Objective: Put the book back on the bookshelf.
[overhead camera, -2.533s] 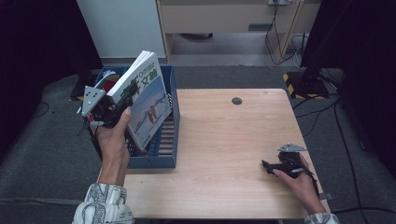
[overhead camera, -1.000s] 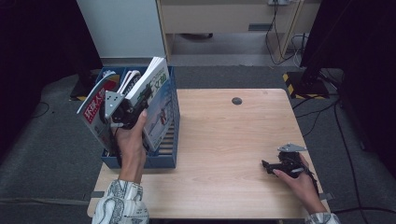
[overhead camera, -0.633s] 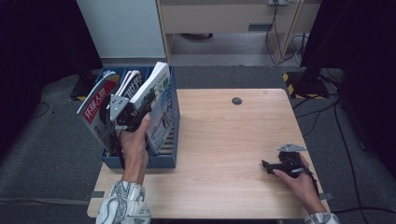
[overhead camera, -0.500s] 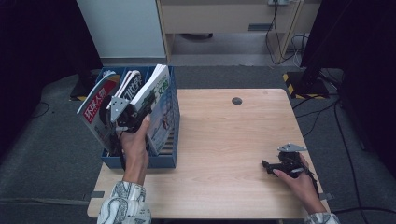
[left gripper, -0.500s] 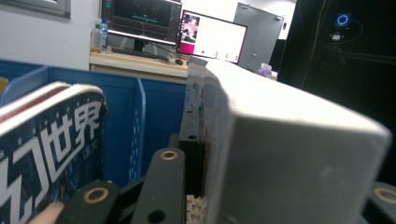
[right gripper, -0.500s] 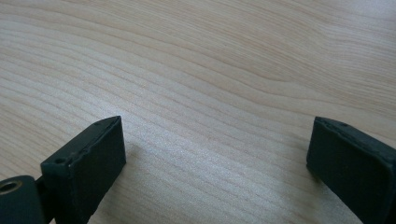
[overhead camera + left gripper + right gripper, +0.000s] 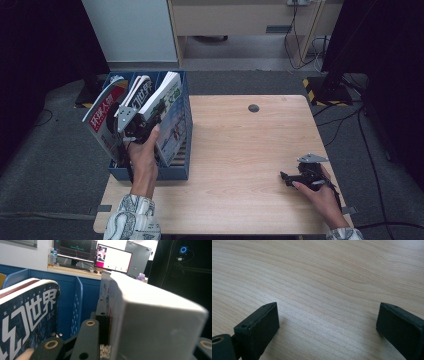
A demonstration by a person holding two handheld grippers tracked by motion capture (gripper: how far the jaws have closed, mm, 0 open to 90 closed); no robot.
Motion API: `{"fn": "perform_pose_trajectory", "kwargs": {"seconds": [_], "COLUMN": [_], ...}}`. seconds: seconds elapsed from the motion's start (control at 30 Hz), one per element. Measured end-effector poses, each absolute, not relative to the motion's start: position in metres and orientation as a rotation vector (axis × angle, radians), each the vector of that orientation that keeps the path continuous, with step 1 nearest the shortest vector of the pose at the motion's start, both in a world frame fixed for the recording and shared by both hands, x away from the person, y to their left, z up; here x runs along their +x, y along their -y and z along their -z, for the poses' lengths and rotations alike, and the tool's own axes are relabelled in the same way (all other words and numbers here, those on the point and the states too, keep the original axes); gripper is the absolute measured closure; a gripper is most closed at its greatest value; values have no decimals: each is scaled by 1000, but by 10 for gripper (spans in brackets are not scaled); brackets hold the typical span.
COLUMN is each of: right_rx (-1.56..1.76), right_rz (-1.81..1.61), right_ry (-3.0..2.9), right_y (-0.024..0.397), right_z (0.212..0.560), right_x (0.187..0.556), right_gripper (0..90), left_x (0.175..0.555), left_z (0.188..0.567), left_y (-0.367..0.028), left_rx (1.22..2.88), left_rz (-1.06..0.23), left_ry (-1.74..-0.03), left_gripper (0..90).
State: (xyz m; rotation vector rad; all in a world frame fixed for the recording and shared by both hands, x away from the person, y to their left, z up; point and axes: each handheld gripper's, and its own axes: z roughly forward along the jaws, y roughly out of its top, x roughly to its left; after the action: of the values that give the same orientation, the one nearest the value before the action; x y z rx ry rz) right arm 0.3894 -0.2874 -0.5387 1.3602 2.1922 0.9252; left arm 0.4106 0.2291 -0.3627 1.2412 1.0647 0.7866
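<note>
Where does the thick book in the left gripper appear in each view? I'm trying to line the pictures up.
High view: the thick book stands tilted in the blue file rack, left of the table, clamped by the left gripper.
Left gripper view: its white page block takes up the right half.
Right gripper view: not in it.
Shared landmark: the blue file rack.

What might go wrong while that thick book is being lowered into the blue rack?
The left gripper pinches the thick book only near its top edge, so the heavy lower part could swing or slip from the jaws. The neighbouring magazine leans close beside it and could get caught or bent. The blue rack sits at the table's left edge, and a hard push might shift it; the right gripper rests open on the table, too far off to steady it.
</note>
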Motion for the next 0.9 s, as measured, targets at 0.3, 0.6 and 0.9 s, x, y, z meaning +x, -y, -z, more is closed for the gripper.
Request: {"fn": "perform_pose_trajectory", "kwargs": {"seconds": [0.3,0.6,0.9], "right_rx": [1363,1358,1359], "right_rz": [-925,-924,-924], "right_ry": [-2192,-2193,-2192], "right_y": [287,288,288], "right_z": [539,539,539], "right_x": [389,389,389], "right_gripper": [49,49,49], "left_x": [410,412,417], "left_z": [362,363,363], "left_y": [-229,-229,-229], "left_rx": [1243,1243,1251], "left_rz": [-785,-783,-779], "left_ry": [-1052,-1043,-1031], "left_gripper": [728,728,728]}}
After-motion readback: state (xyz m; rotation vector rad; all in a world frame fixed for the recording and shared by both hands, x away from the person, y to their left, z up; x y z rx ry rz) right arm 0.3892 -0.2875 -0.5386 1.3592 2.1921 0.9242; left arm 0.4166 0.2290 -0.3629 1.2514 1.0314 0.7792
